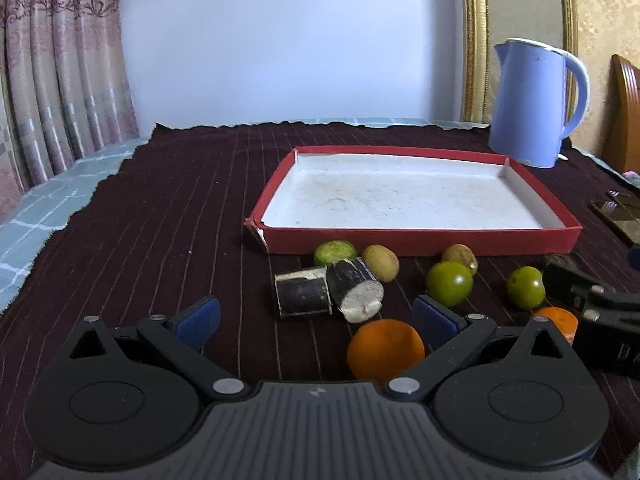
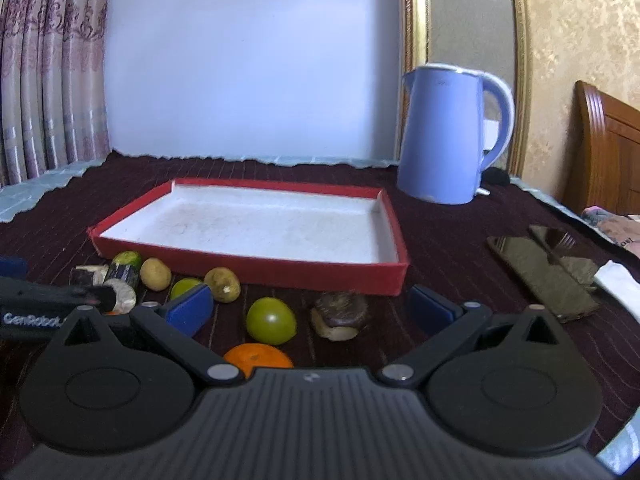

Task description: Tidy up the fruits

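A red tray (image 1: 420,240) (image 2: 248,270) with a white floor stands empty on the dark cloth. In front of it lie two black sugarcane pieces (image 1: 304,292), green fruits (image 1: 449,283) (image 2: 271,320), brown kiwis (image 1: 381,263) (image 2: 222,284), a cut lime (image 1: 335,252) and oranges (image 1: 385,349) (image 2: 258,355). A brown round piece (image 2: 340,314) lies right of the green fruit. My left gripper (image 1: 316,322) is open, low over the sugarcane and orange. My right gripper (image 2: 310,310) is open around the green fruit and brown piece, touching neither.
A blue kettle (image 1: 536,104) (image 2: 448,136) stands behind the tray's right corner. Two dark phones (image 2: 548,268) and a white cloth (image 2: 620,280) lie at the right. The right gripper's body (image 1: 600,312) shows at the left view's right edge.
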